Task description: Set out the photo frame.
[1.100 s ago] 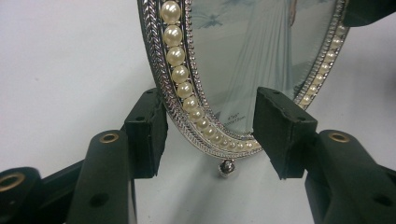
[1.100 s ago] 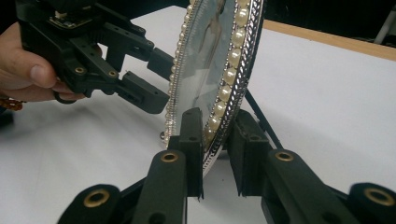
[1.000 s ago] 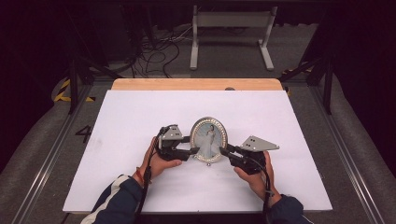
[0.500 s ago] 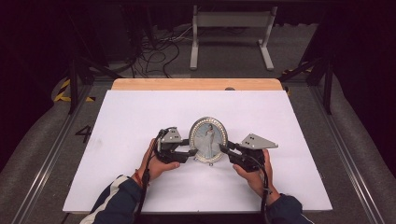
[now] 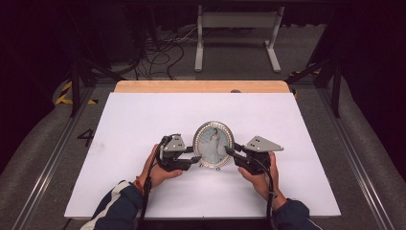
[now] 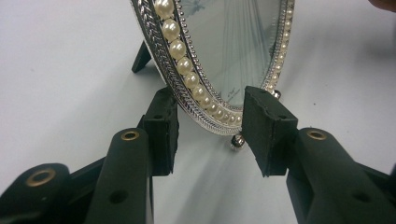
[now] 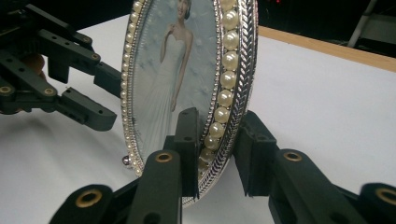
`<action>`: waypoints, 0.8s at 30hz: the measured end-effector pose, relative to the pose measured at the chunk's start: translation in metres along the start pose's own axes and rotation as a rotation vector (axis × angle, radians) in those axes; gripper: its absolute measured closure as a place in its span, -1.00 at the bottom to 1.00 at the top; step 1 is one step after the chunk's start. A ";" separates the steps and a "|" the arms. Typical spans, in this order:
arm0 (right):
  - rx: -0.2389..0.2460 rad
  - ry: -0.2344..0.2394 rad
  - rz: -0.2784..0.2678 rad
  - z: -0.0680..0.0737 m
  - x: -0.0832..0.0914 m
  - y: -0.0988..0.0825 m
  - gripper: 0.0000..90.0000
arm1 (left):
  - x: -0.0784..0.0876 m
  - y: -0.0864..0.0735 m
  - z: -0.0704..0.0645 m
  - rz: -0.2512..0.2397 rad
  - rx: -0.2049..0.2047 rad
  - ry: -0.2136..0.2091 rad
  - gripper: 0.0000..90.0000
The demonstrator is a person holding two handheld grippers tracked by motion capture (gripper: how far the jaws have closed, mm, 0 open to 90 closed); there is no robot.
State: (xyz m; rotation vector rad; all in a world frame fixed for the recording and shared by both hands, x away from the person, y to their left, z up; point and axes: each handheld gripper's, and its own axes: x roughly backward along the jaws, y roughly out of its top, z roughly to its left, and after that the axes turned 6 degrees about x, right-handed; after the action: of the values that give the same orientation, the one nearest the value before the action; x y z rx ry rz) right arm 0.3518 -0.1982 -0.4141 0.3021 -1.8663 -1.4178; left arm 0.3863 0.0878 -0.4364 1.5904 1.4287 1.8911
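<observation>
From the high view we see the oval picture frame (image 5: 213, 144) standing upright near the middle of the white counter (image 5: 143, 115), its long axis vertical and its face toward us. The left gripper (image 5: 197, 158) comes in at its lower left edge and the right gripper (image 5: 230, 151) at its lower right edge, so the frame sits between the two, about equally near to each.

In the left gripper view the jaws straddle the frame's (image 6: 205, 70) lower rim, one behind and one in front. They have just been closing, yet a gap remains on the front side, so they are apart and not yet pressing.

In the right gripper view the jaws stand on either side of the pearl rim (image 7: 224, 93). They have just been opening a little. The front jaw lies against the rim, while the rear one looks just clear, so we cannot tell whether they are clamped on it.
</observation>
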 end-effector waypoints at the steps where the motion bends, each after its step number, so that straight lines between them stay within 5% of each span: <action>1: 0.000 0.000 0.000 0.000 0.000 0.000 0.60 | 0.000 0.000 0.000 0.000 0.000 0.000 0.27; 10: 0.017 -0.006 0.013 0.001 -0.003 0.001 0.53 | -0.002 -0.003 -0.007 0.048 -0.041 0.007 0.33; 24: 0.034 -0.010 0.021 0.002 -0.004 0.001 0.49 | -0.001 -0.004 -0.009 0.058 -0.057 0.007 0.37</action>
State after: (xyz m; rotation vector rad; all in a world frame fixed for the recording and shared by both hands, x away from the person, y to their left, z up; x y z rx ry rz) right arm 0.3530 -0.1939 -0.4154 0.2914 -1.8975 -1.3773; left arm 0.3778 0.0843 -0.4396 1.6162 1.3327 1.9535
